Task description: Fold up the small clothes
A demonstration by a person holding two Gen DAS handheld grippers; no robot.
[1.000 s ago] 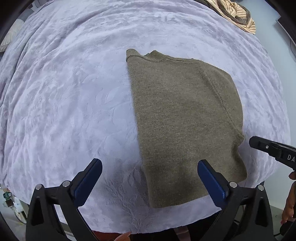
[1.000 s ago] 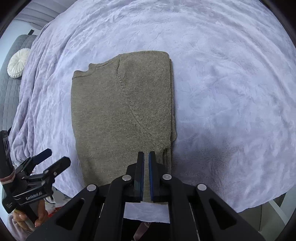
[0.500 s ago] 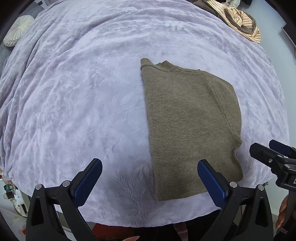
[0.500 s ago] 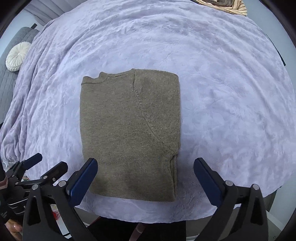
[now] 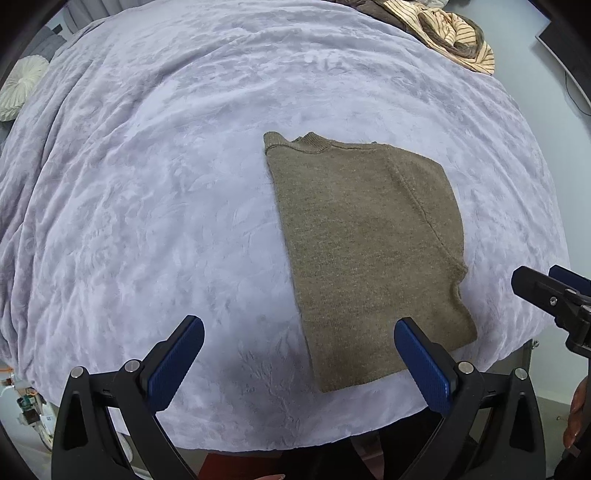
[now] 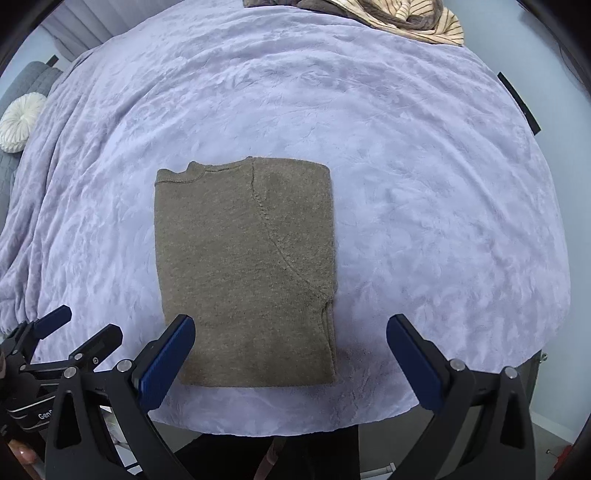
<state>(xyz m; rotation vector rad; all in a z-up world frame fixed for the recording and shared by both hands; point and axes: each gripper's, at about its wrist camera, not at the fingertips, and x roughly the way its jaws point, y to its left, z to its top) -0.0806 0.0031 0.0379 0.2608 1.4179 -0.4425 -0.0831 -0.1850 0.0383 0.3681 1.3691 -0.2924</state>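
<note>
An olive-brown knit sweater (image 5: 369, 251) (image 6: 243, 266) lies folded into a flat rectangle on the lilac blanket, collar at its far left corner. My left gripper (image 5: 299, 354) hangs open above the blanket near the sweater's lower left edge, nothing between its blue pads. My right gripper (image 6: 291, 350) stands wide open above the sweater's near hem, holding nothing. Each gripper shows at the edge of the other's view: the right one (image 5: 554, 295), the left one (image 6: 70, 336).
The lilac blanket (image 5: 166, 203) (image 6: 424, 184) covers the whole bed. A heap of striped and brown clothes (image 5: 450, 33) (image 6: 413, 18) lies at the far right corner. A round white cushion (image 5: 22, 85) (image 6: 22, 122) sits at the far left. The bed's near edge runs just below the sweater.
My right gripper opened, letting go of the sweater's near hem, and rose. My left gripper also rose, staying open. The sweater looks smaller and lies still.
</note>
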